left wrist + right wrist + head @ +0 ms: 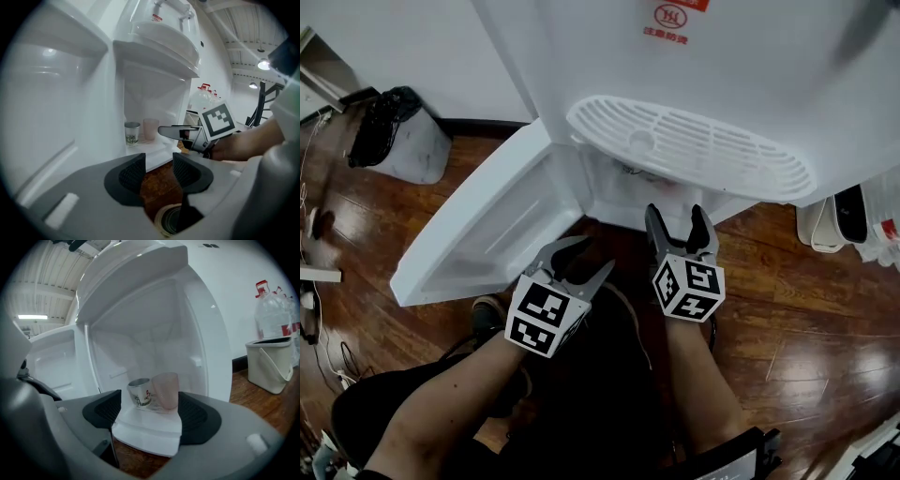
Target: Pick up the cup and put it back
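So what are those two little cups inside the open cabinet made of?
The silver cup looks like metal, probably stainless steel: grey, shiny rim, with a printed design on its side. The pink cup beside it looks like frosted plastic, matte and slightly see-through, though tinted glass can't be ruled out.

Head view: the water dispenser (722,75) runs off the upper edge, a red sticker (684,3) at top centre is cut short, and the drip tray (694,145) hides the compartment below. Centre of the right gripper view: print on the metal cup (140,392) is too small to read.
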A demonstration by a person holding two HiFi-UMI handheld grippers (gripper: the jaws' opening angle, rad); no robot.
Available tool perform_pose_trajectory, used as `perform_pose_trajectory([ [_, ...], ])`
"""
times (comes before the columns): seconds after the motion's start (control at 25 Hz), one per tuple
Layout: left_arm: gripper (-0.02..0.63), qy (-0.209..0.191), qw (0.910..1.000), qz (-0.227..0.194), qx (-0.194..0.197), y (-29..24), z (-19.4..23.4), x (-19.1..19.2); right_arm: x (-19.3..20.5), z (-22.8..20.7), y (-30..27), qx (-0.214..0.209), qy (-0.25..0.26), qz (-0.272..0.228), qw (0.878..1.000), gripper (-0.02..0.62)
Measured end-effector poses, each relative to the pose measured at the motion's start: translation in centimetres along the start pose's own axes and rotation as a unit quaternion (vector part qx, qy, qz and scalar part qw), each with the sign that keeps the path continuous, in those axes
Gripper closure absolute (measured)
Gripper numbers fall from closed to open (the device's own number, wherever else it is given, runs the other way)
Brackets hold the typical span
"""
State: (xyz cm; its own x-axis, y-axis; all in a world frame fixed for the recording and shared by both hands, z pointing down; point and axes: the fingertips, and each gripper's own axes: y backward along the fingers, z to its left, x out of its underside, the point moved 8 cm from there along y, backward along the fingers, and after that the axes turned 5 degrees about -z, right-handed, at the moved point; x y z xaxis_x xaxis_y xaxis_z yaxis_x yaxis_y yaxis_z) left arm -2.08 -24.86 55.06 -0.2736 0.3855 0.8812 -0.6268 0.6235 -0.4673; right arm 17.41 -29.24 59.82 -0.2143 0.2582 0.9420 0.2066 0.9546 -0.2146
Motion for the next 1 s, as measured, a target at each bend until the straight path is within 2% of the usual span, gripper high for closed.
perform_pose_trajectory([
  [0.24,0.337,0.009,0.9999,0.003,-0.005,-0.2,0.4,1.0,1.0,-1.1,-3.2,0.025,-0.002,0.027,0.999,0.196],
  [0.36,0.337,0.009,0.9999,0.008,-0.009,-0.1,1.2,1.3,1.6,-1.5,-4.7,0.042,0.014,0.036,0.998,0.187],
  [0.56,0.337,0.019,0.9995,0.014,-0.022,-0.5,2.5,2.0,1.8,-1.9,-6.2,0.092,0.03,0.029,0.995,0.183],
  [0.76,0.337,-0.001,0.9996,0.028,0.0,-0.8,1.6,2.5,2.1,-2.3,-7.7,0.093,0.03,0.046,0.994,0.184],
  [1.0,0.337,0.005,0.9995,0.029,0.007,-0.4,1.4,2.3,1.4,-3.2,-7.9,0.106,0.032,0.05,0.993,0.186],
])
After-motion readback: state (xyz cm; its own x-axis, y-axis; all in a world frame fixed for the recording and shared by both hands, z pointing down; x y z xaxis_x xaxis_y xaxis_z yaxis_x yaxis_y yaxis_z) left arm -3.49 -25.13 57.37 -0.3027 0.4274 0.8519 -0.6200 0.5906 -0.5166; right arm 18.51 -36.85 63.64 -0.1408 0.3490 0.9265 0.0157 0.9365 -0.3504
